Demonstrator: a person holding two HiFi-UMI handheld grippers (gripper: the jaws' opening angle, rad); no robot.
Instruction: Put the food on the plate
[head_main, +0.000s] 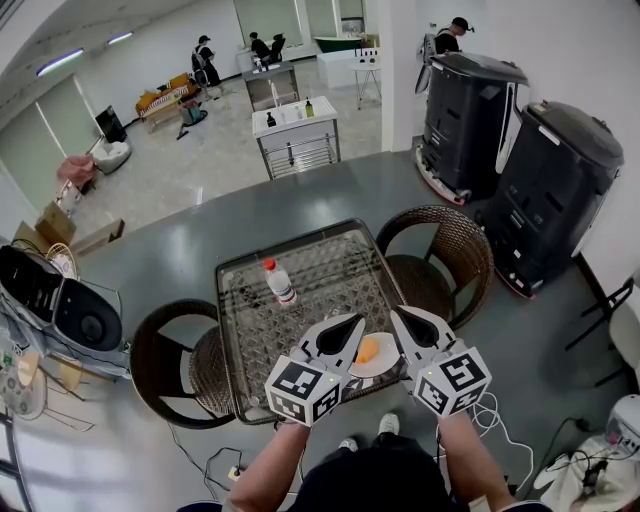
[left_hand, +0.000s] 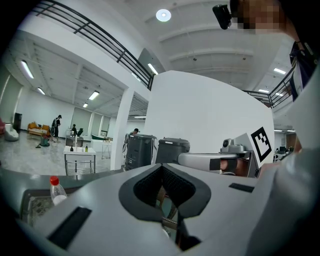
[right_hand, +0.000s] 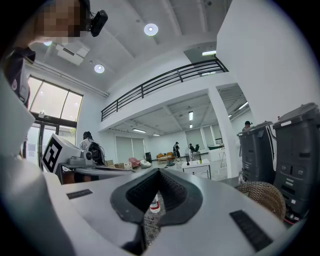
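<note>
An orange piece of food lies on a small white plate near the front right of the glass table. My left gripper hovers just left of the plate, its jaws shut on nothing. My right gripper hangs above the plate's right side, also shut and empty. In the left gripper view the closed left gripper points level across the room, with the right gripper's arm beside it. In the right gripper view the bottle shows through the notch of the shut right gripper.
A clear bottle with a red cap stands mid-table and shows as the bottle at the left of the left gripper view. Wicker chairs flank the table, one on the left and one on the right. Two dark machines stand at the back right.
</note>
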